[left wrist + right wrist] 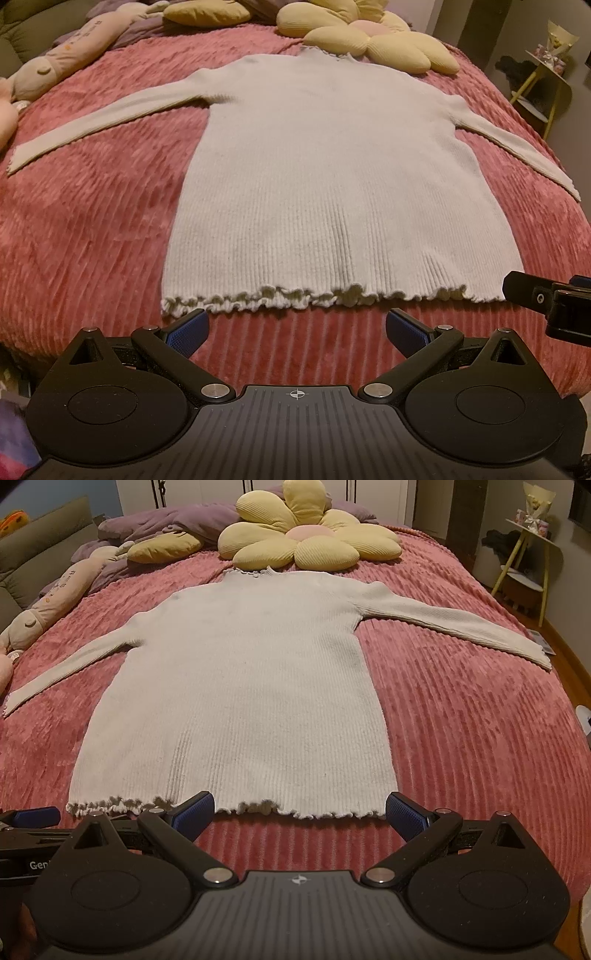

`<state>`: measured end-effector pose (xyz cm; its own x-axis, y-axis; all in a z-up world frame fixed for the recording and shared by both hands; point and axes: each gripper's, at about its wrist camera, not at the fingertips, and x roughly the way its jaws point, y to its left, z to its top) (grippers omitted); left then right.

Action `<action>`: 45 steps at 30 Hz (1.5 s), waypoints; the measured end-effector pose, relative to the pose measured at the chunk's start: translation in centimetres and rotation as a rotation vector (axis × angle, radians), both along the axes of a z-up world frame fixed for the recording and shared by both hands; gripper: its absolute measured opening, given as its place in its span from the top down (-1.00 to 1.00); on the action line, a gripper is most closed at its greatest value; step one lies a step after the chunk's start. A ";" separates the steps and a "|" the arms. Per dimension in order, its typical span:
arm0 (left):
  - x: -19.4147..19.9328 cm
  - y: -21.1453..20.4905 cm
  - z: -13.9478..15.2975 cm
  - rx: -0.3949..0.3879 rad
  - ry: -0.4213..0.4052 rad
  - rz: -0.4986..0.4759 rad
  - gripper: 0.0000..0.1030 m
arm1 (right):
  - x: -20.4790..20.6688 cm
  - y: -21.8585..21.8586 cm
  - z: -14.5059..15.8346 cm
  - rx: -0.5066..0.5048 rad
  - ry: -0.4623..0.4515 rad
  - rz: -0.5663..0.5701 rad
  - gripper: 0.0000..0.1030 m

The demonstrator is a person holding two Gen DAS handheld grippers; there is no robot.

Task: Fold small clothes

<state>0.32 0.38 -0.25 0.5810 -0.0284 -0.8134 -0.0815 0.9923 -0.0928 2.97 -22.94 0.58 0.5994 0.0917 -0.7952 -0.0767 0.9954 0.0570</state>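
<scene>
I see the sweater [332, 177] spread flat on the bed [92, 229], nothing folded yet (all folds remain); left gripper [297, 326] and right gripper [300, 808] gape wide, empty.

Cream ribbed sweater [325, 177] lies flat, sleeves spread, seemingly unfolded.

Yellow flower cushion [306, 539], plush rabbit [55, 598], pink bedspread [461, 720].

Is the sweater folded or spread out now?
Spread out. The sweater lies flat on the bed, both sleeves stretched sideways, hem unfolded.
</scene>
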 end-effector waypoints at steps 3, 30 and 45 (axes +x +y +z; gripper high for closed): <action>0.0 0.0 0.0 -0.004 0.000 0.002 -1.00 | 0.0 0.0 -0.1 0.000 -0.003 0.003 -0.92; 1.1 -0.6 -0.4 0.018 -0.008 -0.009 -1.00 | -0.3 -1.7 -1.3 0.110 -0.129 0.020 -0.92; 2.9 -2.1 -1.1 0.037 -0.027 -0.034 -1.00 | 1.3 -2.7 -2.7 0.133 -0.096 0.034 -0.92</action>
<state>3.27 -1.71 -1.38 0.6022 -0.0187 -0.7981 -0.0453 0.9973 -0.0576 4.24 -25.62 -2.15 0.6671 0.2140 -0.7136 -0.1220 0.9763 0.1787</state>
